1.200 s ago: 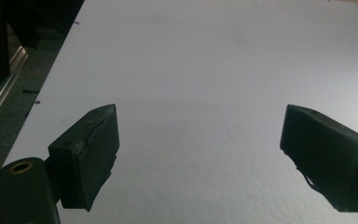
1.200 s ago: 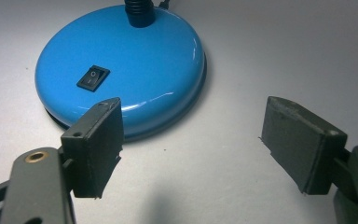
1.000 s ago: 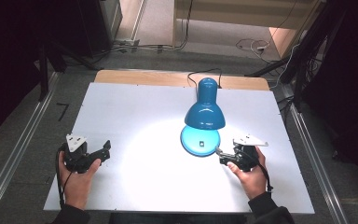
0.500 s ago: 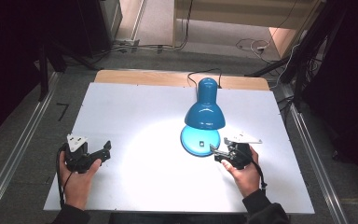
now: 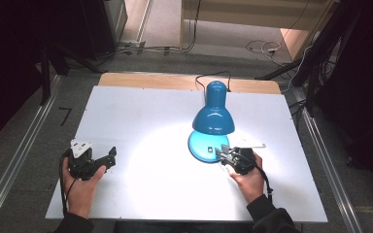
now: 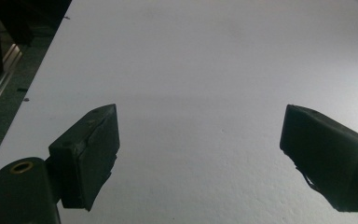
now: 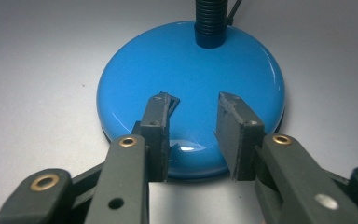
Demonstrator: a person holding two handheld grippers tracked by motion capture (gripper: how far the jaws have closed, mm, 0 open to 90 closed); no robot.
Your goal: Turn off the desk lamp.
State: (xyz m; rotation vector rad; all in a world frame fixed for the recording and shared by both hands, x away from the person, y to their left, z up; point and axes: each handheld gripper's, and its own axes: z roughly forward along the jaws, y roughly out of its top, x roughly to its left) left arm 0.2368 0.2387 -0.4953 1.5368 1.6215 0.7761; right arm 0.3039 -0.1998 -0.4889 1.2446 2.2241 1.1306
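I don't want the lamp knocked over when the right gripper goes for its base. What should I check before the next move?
1. Right gripper over the lamp base, jaws apart: ok.
2. Nothing between those jaws yet: ok.
3. Switch on the base under the jaws: cannot tell, the fingers hide that spot.
4. Lamp upright and lit, base flat on the table: ok.
5. Shade hangs close above the right gripper's path: not ok, keep low.
6. Left gripper open, far from the lamp: ok.

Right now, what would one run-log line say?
right gripper: open, jaws over lamp base | left gripper: open, above bare table | lamp: lit
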